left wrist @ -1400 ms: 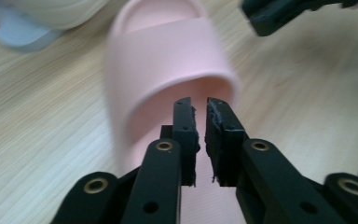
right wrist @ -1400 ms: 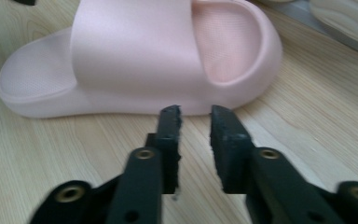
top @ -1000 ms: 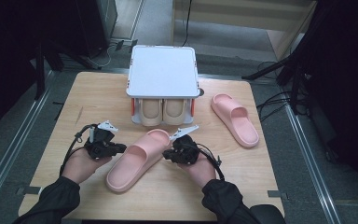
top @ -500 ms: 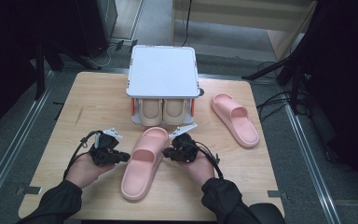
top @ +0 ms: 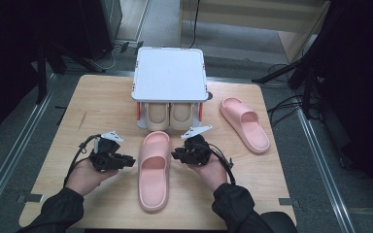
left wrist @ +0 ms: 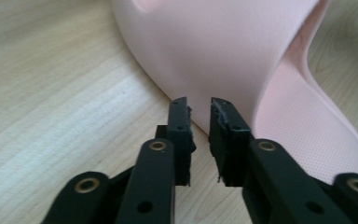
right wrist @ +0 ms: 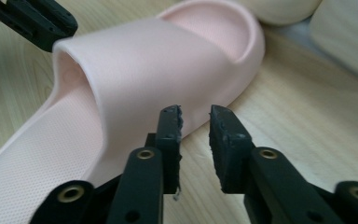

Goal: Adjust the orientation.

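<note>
- Near pink slipper (top: 154, 170) lying flat on the wooden table (top: 92, 102), toe toward the white rack (top: 170, 75), heel toward the person.
- Left claw (top: 128, 160) just beside the slipper's left edge, right claw (top: 175, 155) just beside its right edge, one on each side at the strap.
- Seen from the high view alone: a second pink slipper (top: 245, 124) well apart at the right, lying aslant; the white rack with its flat top at the far side of the table; dark sleeves and both hands at the near edge.
- Left gripper view (left wrist: 199, 112): jaws just opened, a narrow gap between them, nothing clamped; tips at the slipper's (left wrist: 223, 51) rim where sole meets table, contact not clear.
- Same view brings out the dotted texture of the footbed, lost in the high view.
- Right gripper view (right wrist: 196, 116): jaws likewise just opened, released, gap bare, tips just short of the slipper's (right wrist: 158, 60) side.
- Right gripper view also catches the other claw (right wrist: 32, 21) across the strap, at the far side, and the open mouth of the strap.
- Rack's lower shelf holding two beige slippers (top: 169, 115) side by side, toes outward; their rounded fronts (right wrist: 279, 7) visible just beyond the pink toe in the right gripper view.
</note>
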A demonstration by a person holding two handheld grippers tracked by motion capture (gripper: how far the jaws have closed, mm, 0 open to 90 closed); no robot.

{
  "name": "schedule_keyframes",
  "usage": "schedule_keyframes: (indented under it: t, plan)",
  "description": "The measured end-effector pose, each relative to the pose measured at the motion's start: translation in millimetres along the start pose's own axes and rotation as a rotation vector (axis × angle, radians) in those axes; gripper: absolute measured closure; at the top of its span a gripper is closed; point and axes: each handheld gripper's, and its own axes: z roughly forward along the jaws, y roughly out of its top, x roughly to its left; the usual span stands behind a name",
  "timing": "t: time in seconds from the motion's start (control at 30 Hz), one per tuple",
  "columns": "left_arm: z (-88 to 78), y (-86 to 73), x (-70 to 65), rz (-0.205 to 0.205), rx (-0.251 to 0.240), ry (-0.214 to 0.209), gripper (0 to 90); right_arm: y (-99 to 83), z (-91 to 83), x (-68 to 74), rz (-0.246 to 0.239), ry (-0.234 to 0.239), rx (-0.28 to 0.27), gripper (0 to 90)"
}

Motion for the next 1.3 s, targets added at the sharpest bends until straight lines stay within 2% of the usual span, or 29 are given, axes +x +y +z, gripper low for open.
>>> schedule_keyframes:
  t: [0.13, 0.2, 0.27, 0.3, 0.5, 0.67, 0.77, 0.97, 1.1, 1.2, 1.3]
  plan:
    - [-2.4, 4.5, 8.2, -0.027, -0.033, -0.007, 61.2, -1.5, -15.2, -4.4, -0.011, -0.03, -0.034, 64.8]
    - [-0.6, 7.3, 12.2, -0.047, -0.022, -0.044, 56.0, -5.7, -27.8, -11.8, 0.01, -0.062, -0.063, 63.6]
    - [0.1, 10.1, 12.2, -0.033, -0.041, -0.047, 55.5, -7.0, -32.1, -14.6, 0.024, -0.065, -0.067, 64.2]
    - [-0.1, 12.0, 12.5, -0.021, -0.044, -0.052, 53.6, -9.5, -40.8, -19.5, 0.041, -0.092, -0.086, 64.8]
    - [1.4, 21.9, 17.5, -0.002, -0.039, -0.041, 51.6, -18.6, -58.1, -32.5, 0.072, -0.137, -0.101, 64.7]
    - [1.9, 27.2, 21.8, -0.002, -0.044, -0.03, 50.0, -28.4, -72.5, -46.5, 0.096, -0.183, -0.104, 63.0]
    - [2.3, 29.6, 22.4, -0.001, -0.049, -0.039, 48.9, -34.9, -81.2, -58.7, 0.124, -0.215, -0.1, 62.1]
    - [5.6, 31.4, 22.3, 0.01, -0.041, -0.019, 47.6, -45.9, -96.6, -81.6, 0.173, -0.248, -0.105, 60.7]
    - [5.7, 30.5, 21.3, 0.013, -0.042, -0.021, 47.1, -50.6, -105.7, -98.8, 0.218, -0.263, -0.126, 60.7]
    - [6.3, 29.9, 20.2, 0.013, -0.042, -0.024, 46.9, -53.0, -109.9, -111.1, 0.232, -0.289, -0.131, 60.2]
    - [6.6, 29.5, 19.5, 0.025, -0.038, -0.021, 46.9, -56.7, -110.1, -123.6, 0.273, -0.287, -0.14, 60.0]
